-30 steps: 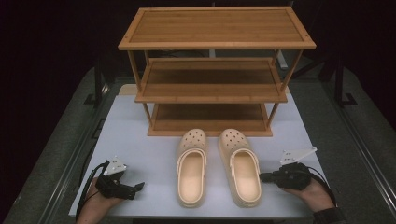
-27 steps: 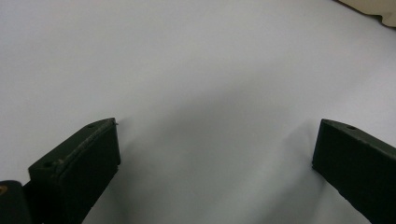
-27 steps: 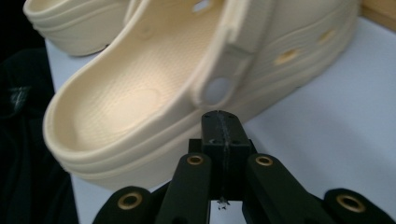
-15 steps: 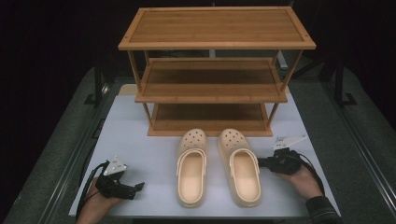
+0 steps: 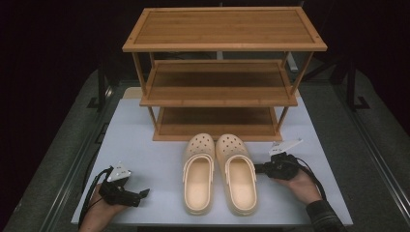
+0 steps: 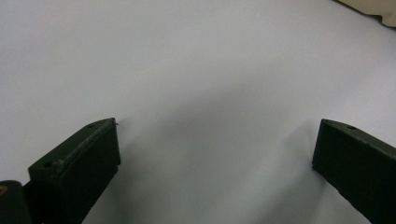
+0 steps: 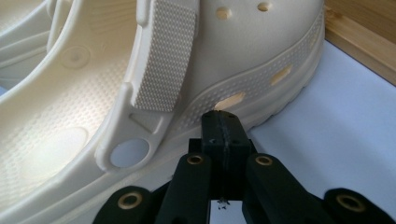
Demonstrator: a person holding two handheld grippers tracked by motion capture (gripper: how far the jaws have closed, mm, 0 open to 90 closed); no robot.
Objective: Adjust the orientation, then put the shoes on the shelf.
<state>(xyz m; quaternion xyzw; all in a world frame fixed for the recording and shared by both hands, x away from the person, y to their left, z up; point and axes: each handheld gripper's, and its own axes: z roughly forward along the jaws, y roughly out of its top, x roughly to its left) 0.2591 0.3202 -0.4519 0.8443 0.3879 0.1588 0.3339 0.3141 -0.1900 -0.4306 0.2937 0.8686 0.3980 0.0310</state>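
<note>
Two cream clogs lie side by side on the white table, toes toward the shelf: the left clog (image 5: 198,174) and the right clog (image 5: 237,171). My right gripper (image 5: 263,168) is shut with nothing between its jaws, its tip just short of the right clog's outer side (image 7: 243,70). In the right gripper view the pressed-together jaws point at the sole below the strap rivet (image 7: 128,153). My left gripper (image 5: 141,194) rests at the table's front left, open, with bare table (image 6: 201,84) between its jaws.
A three-tier bamboo shoe rack (image 5: 223,72) stands behind the clogs; its bottom shelf (image 5: 215,121) sits just beyond their toes. The rack's base edge (image 7: 359,37) appears in the right gripper view. Dark floor surrounds the table (image 5: 140,145).
My right gripper has moved forward and leftward, closing in on the right clog's outer side. The left gripper and both clogs have stayed put.
</note>
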